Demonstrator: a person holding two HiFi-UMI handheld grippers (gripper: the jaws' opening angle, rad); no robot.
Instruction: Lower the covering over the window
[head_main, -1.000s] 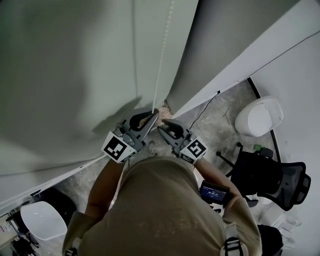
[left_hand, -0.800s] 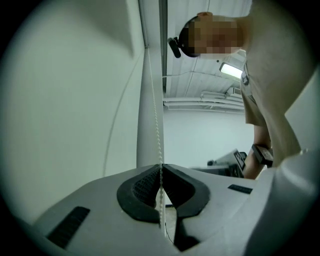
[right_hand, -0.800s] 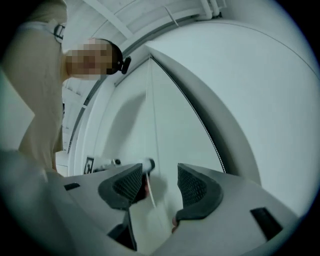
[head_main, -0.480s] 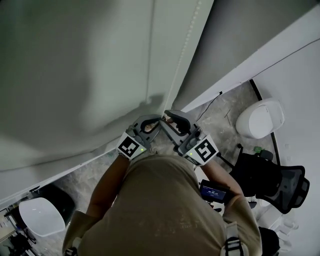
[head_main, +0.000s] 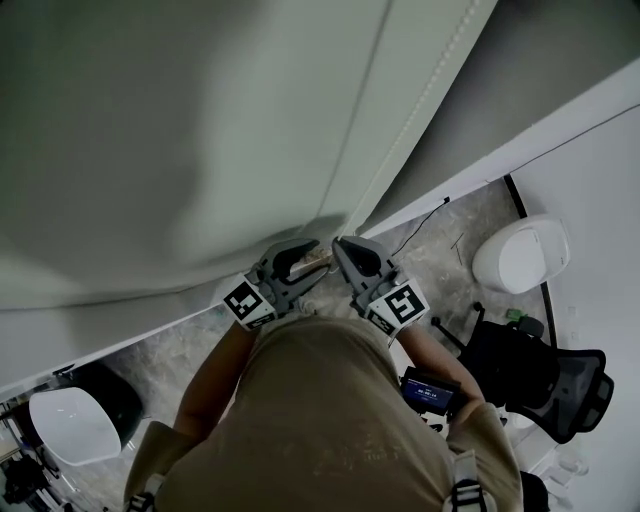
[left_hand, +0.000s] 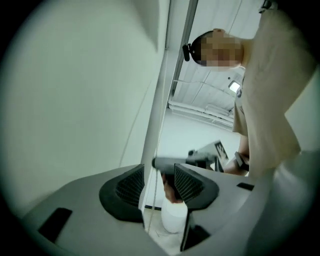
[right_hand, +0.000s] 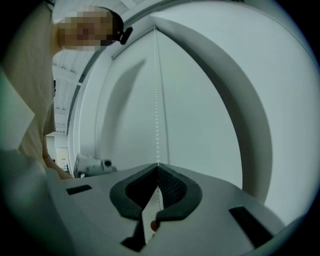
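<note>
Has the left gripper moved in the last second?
Yes. The left gripper has sunk toward the white ledge; its jaws have just been opening, with the bead cord between them.

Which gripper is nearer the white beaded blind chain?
Right. The right gripper has just closed on the white beaded chain, jaws clamping it. The left gripper, beside it, has just opened; the chain runs between its jaws, ungripped.
</note>
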